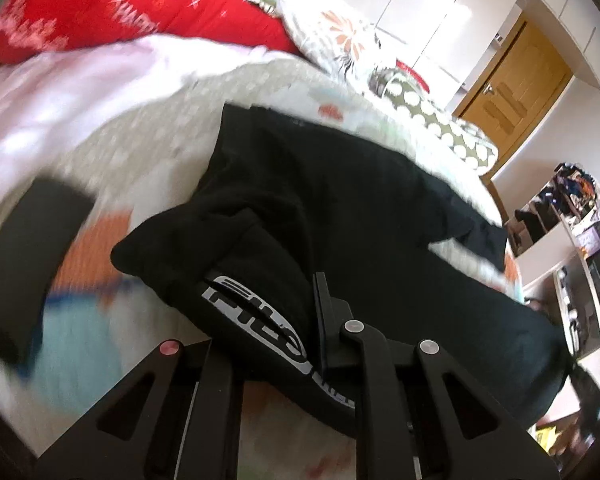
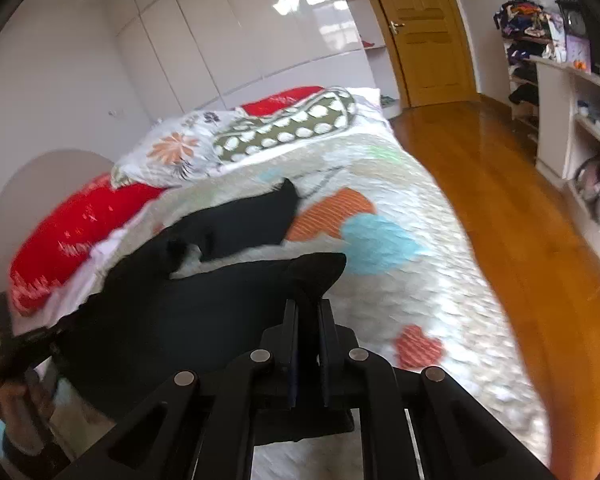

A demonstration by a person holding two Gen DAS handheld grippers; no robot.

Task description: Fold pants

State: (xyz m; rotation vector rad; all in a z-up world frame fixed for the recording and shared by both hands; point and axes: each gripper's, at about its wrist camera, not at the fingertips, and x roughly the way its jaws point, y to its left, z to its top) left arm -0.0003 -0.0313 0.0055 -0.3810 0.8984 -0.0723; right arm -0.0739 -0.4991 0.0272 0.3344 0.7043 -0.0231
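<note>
Black pants (image 1: 340, 200) with a white logo (image 1: 252, 320) lie across the patterned bed cover (image 1: 140, 152). My left gripper (image 1: 268, 332) is shut on a bunched fold by the logo; cloth hides most of its left finger. In the right wrist view the pants (image 2: 180, 320) stretch to the left, one leg (image 2: 244, 220) lying further back. My right gripper (image 2: 309, 320) is shut on a pointed corner of the black cloth, lifted a little off the cover. The left gripper (image 2: 24, 348) shows blurred at the lower left, held by a hand (image 2: 20, 400).
Red pillows (image 1: 120, 8) and flowered pillows (image 2: 172, 152) sit at the head of the bed. A wood floor (image 2: 520, 220), white shelves (image 2: 560, 120) with clutter and a wooden door (image 2: 428, 32) lie to the right. A dark blurred shape (image 1: 32, 248) lies at the left edge.
</note>
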